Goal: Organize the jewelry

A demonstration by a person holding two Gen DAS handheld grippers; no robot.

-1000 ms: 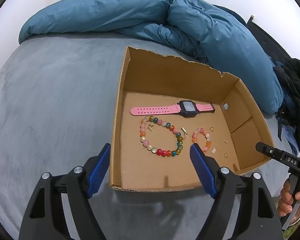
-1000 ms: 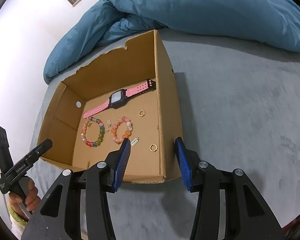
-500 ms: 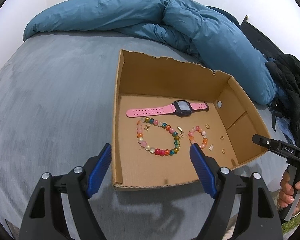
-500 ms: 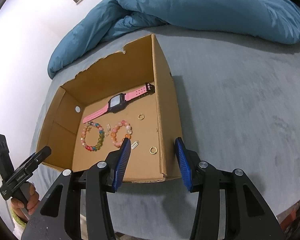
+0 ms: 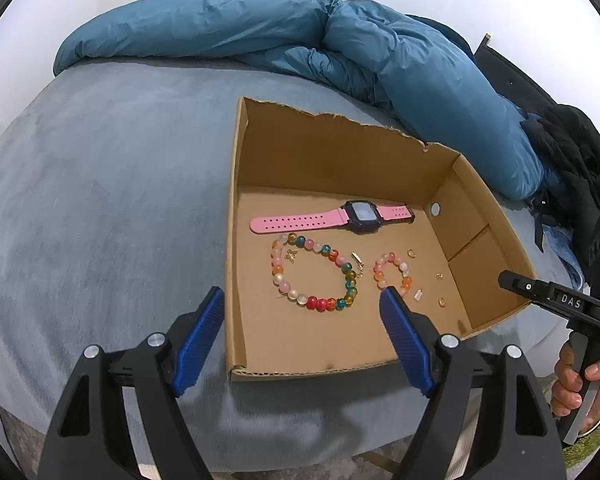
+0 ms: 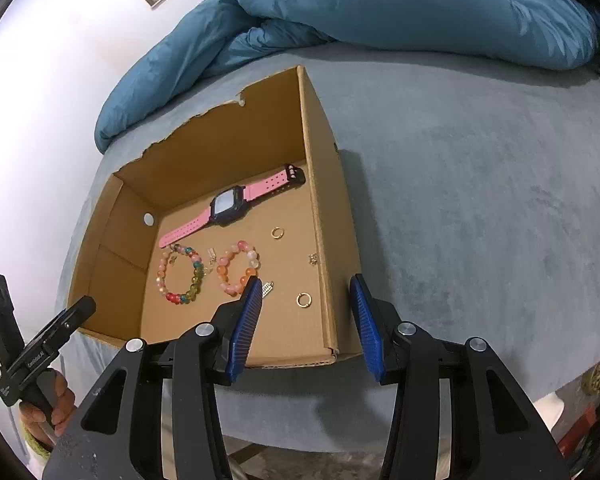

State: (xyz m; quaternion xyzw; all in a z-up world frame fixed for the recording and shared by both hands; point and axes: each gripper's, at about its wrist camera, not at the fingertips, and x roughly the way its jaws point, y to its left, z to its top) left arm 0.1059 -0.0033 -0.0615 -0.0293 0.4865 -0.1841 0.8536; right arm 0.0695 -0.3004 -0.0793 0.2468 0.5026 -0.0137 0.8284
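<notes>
Grey bed (image 5: 100, 208), teal duvet (image 5: 340, 48) at its head, open cardboard box (image 5: 236, 240) holding pink watch (image 5: 332, 218), multicoloured bead bracelet (image 5: 312, 276), smaller pink bracelet (image 5: 392, 268), gold rings (image 6: 303, 300), left gripper (image 5: 300, 320) and right gripper (image 6: 304, 312) both released, empty, hovered over box's near edge.

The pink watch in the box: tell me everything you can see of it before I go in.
The pink watch lies flat and unbuckled, face up, on the floor of the cardboard box, near the back wall. It has a dark rectangular case with a pale, blank-looking screen and a pink strap that looks rubbery, the long half perforated with rows of holes, the short half ending in a dark buckle. The strap stretches out nearly straight. The large multicoloured bead bracelet lies just in front of it; whether they touch I cannot tell. Neither pair of tongs touches it.
</notes>
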